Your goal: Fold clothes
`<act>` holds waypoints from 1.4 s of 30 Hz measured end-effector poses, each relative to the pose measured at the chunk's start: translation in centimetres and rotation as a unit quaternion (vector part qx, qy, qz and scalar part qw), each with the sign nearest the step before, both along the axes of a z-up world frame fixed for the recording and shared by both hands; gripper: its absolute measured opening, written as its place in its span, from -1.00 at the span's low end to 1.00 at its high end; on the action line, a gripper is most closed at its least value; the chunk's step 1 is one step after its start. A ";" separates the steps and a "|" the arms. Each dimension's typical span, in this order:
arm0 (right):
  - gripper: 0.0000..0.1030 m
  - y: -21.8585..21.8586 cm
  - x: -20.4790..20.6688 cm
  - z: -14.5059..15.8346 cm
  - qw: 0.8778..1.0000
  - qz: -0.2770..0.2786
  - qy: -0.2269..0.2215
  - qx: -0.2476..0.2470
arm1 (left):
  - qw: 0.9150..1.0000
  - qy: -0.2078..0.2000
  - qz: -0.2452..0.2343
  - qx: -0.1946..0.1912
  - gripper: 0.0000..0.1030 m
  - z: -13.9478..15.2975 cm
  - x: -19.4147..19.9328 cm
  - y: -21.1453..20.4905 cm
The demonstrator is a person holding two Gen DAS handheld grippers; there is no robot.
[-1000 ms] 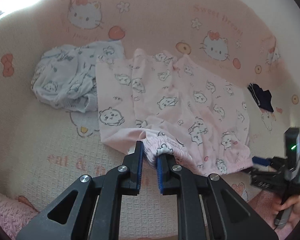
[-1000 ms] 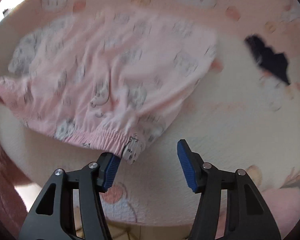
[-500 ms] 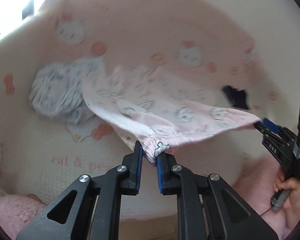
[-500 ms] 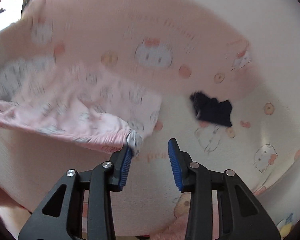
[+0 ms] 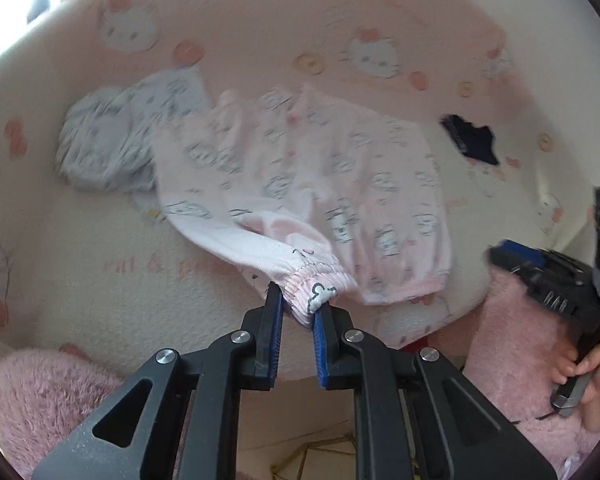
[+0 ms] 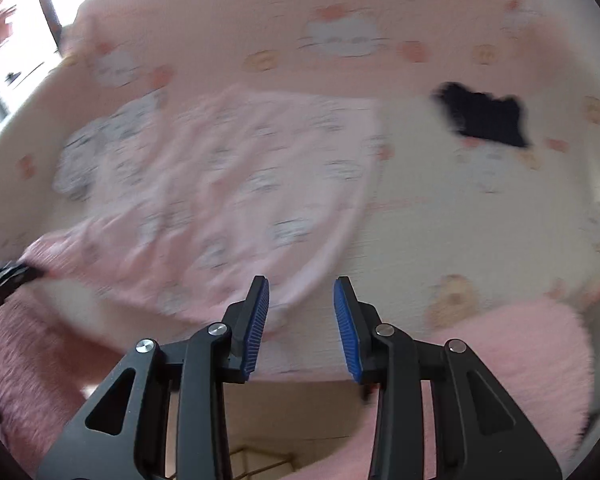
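The pink pyjama trousers, printed all over with little cat faces, lie spread on the Hello Kitty bedspread, with one corner of their gathered elastic waistband lifted off the bed in my left gripper. My left fingers are clenched on that ruched band, and the fabric runs from them in a slack, drooping fold back to the rest of the garment. My right gripper holds nothing: its blue pads stand apart just in front of the near right edge of the trousers, and the cloth there lies flat on the bed, untouched.

The fabric reads to me as thin, light knit cotton, very soft. It sags under its own weight wherever I do not support it, so one pinch will only drag it into a rope. The elastic band is the thickest, firmest part and the safest grip; a single layer of the leg would slide out from between my pads. I judge the other end of the waistband, or the near hem corner on the right, is where my right gripper should close, so the two grips can tension an edge and carry it over cleanly.

A crumpled pale blue garment with the same print touches the far left edge of the trousers, and I should avoid catching it. A small dark navy item lies well apart to the right. Both views are blurred, so finer creases I cannot make out.
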State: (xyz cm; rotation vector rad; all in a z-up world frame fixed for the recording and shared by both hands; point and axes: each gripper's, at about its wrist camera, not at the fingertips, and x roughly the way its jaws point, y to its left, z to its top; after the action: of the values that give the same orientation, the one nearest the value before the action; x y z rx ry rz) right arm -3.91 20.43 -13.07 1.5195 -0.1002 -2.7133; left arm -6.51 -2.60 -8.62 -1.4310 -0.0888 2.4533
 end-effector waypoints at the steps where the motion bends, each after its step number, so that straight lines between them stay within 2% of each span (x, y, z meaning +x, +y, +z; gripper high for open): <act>1: -0.14 -1.6 0.0 0.2 0.999 0.035 0.008 0.008 | 1.000 0.006 -0.006 0.000 -0.71 0.5 0.0 0.5; 3: -0.05 -4.9 -0.1 0.8 0.994 0.108 0.030 0.019 | 1.000 0.017 -0.016 -0.004 -0.71 1.3 -0.1 1.2; 4: 0.06 -6.4 -0.2 1.1 0.989 0.144 0.040 0.020 | 1.000 0.021 -0.020 -0.007 -0.71 1.7 -0.1 1.4; 6: 0.25 -9.5 -0.4 1.8 0.975 0.214 0.060 0.023 | 0.999 0.032 -0.030 -0.016 -0.71 2.5 0.1 1.7; 7: 0.31 -10.5 -0.9 1.9 0.971 0.228 0.067 0.030 | 0.998 0.039 -0.036 -0.022 -0.71 3.0 0.4 1.9; 10: 0.32 -13.1 -2.8 2.2 0.961 0.256 0.086 0.054 | 0.995 0.063 -0.054 -0.045 -0.71 4.5 1.0 2.4; 12: 0.25 -14.4 -4.3 2.5 0.955 0.275 0.095 0.060 | 0.996 0.063 -0.044 -0.039 -0.70 4.7 0.9 1.7; 13: 0.11 -14.7 -5.0 2.6 0.952 0.285 0.094 0.056 | 0.997 0.063 -0.039 -0.036 -0.68 4.8 0.9 1.3; 14: -0.24 -15.1 -5.5 2.7 0.950 0.293 0.091 0.052 | 0.997 0.063 -0.034 -0.033 -0.63 4.9 0.8 0.9; 15: -0.40 -15.5 -6.2 2.8 0.950 0.297 0.086 0.045 | 0.997 0.063 -0.029 -0.030 -0.61 5.0 0.8 0.5; 17: -0.77 -15.8 -6.8 3.2 0.953 0.287 0.089 0.035 | 0.998 0.063 -0.018 -0.023 -0.61 5.2 0.7 -0.2; 18: -0.82 -15.8 -7.0 3.4 0.955 0.280 0.092 0.027 | 0.998 0.063 -0.017 -0.021 -0.61 5.0 0.7 -0.4; 20: -0.86 -15.9 -7.5 3.8 0.963 0.252 0.098 0.023 | 0.998 0.056 -0.008 -0.014 -0.61 4.4 0.8 -0.5; 22: -0.87 -15.6 -8.5 5.0 0.967 0.234 0.101 -0.003 | 0.999 0.046 0.004 0.009 -0.61 3.4 0.3 -0.5; 24: -0.87 -15.2 -9.0 7.0 0.968 0.226 0.107 -0.041 | 0.997 0.031 0.018 0.061 -0.60 2.5 -0.6 -0.5; 26: -0.87 -14.9 -9.1 9.2 0.966 0.223 0.115 -0.062 | 0.994 0.036 0.025 0.104 -0.57 2.7 -1.1 -0.3; 27: -0.87 -14.8 -9.3 10.5 0.966 0.219 0.120 -0.066 | 0.991 0.038 0.028 0.126 -0.52 2.8 -1.4 -0.2; 29: -0.86 -14.6 -9.6 12.8 0.967 0.206 0.132 -0.070 | 0.985 0.052 0.031 0.163 -0.12 3.5 -1.4 0.0; 30: -0.85 -14.3 -9.7 14.1 0.968 0.196 0.138 -0.073 | 0.980 0.058 0.031 0.189 -0.07 4.0 -1.5 0.1; 33: -0.83 -13.2 -9.6 17.7 0.965 0.177 0.161 -0.110 | 0.970 0.080 0.044 0.226 0.01 5.4 -2.1 0.5; 35: -0.82 -12.4 -9.5 20.1 0.961 0.162 0.176 -0.137 | 0.973 0.083 0.065 0.205 0.02 5.7 -3.3 1.2; 40: -0.82 -10.5 -7.8 24.8 0.950 0.138 0.219 -0.176 | 0.963 0.040 0.096 0.247 0.02 4.7 -6.3 1.8; 42: -0.82 -9.8 -7.0 26.3 0.946 0.131 0.235 -0.182 | 0.973 0.034 0.104 0.202 0.02 4.1 -6.8 2.5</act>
State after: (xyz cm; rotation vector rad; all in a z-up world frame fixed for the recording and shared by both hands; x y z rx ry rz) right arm -10.94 10.60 13.21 0.7124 -0.3353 -2.5710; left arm -13.33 -0.09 -4.54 -1.2073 -0.7121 2.4509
